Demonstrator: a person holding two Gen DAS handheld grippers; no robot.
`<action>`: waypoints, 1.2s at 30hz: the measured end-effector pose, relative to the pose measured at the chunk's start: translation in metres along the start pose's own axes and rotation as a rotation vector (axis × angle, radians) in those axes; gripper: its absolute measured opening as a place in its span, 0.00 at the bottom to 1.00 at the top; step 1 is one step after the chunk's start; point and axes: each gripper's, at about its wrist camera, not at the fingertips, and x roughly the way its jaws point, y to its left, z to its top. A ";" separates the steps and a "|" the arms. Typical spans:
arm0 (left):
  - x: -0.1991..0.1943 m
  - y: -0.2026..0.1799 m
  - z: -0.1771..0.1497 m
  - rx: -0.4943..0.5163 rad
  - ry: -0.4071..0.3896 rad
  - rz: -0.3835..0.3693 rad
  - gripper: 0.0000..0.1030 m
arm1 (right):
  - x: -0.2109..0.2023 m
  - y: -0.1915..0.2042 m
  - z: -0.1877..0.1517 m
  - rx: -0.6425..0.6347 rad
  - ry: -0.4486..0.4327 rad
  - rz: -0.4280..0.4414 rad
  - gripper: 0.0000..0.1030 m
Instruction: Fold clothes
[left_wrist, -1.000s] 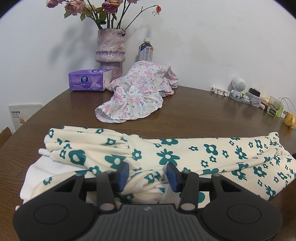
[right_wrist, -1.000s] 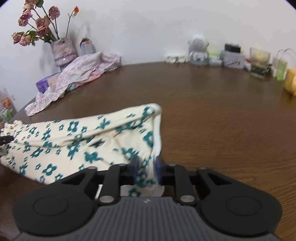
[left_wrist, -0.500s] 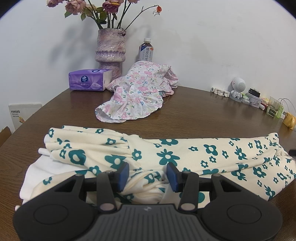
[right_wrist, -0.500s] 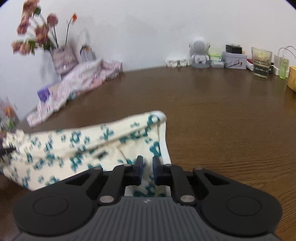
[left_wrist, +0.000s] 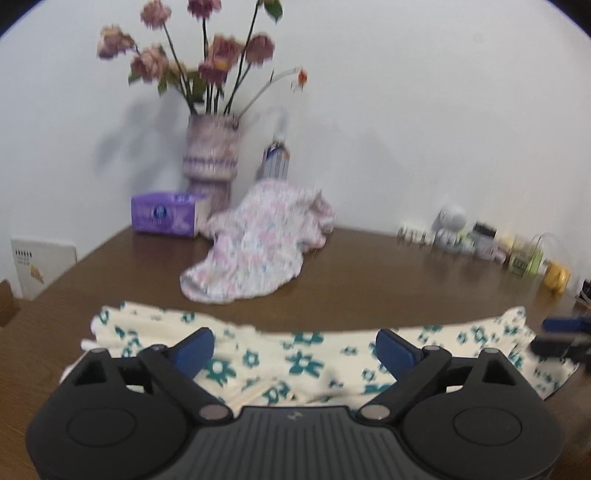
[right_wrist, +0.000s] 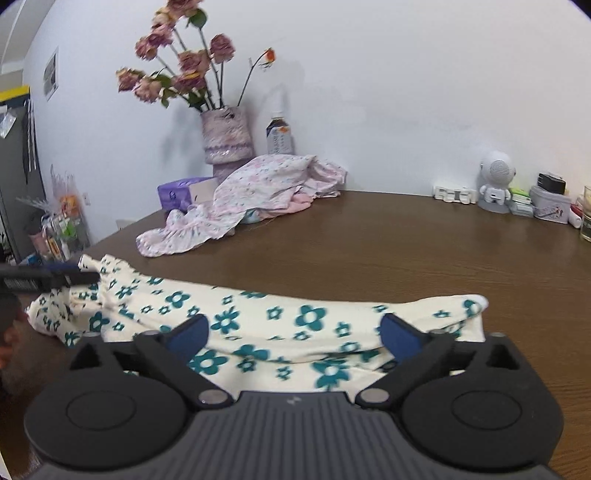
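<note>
Cream fabric with teal flowers, a folded garment (right_wrist: 258, 325), lies stretched in a long band across the near side of the brown wooden table (right_wrist: 406, 251). Left gripper (left_wrist: 293, 347) hangs just above it, jaws opening wide, blue pads (left_wrist: 194, 349) spread well apart with cloth showing under the gap but nothing pinched. Right gripper (right_wrist: 295, 334) is the same story: jaws opening, pads clear of the fabric, the garment's right end lying just past its right finger. At the far left of the right wrist view, the other tool's dark finger pokes in over the garment's gathered end.

Further back on the table, a crumpled pink floral garment (right_wrist: 251, 195) sprawls beside a purple tissue pack (left_wrist: 162, 214), touching it. Behind them stands a lilac textured vase of dried pink roses (right_wrist: 227, 136) and a drink bottle (right_wrist: 279, 134), both against the white wall. Over on the right, well apart from the clothes, a small white robot figure (right_wrist: 495, 181) stands among assorted small items.
</note>
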 end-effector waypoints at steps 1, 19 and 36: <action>-0.003 0.001 0.001 -0.007 -0.008 -0.006 0.99 | 0.001 0.005 -0.002 -0.007 0.005 -0.003 0.99; 0.002 0.013 -0.025 -0.059 0.106 0.123 0.99 | 0.010 0.019 -0.029 -0.001 0.085 -0.135 1.00; 0.017 0.013 -0.028 -0.081 0.186 0.140 1.00 | 0.026 0.010 -0.033 0.049 0.183 -0.185 0.99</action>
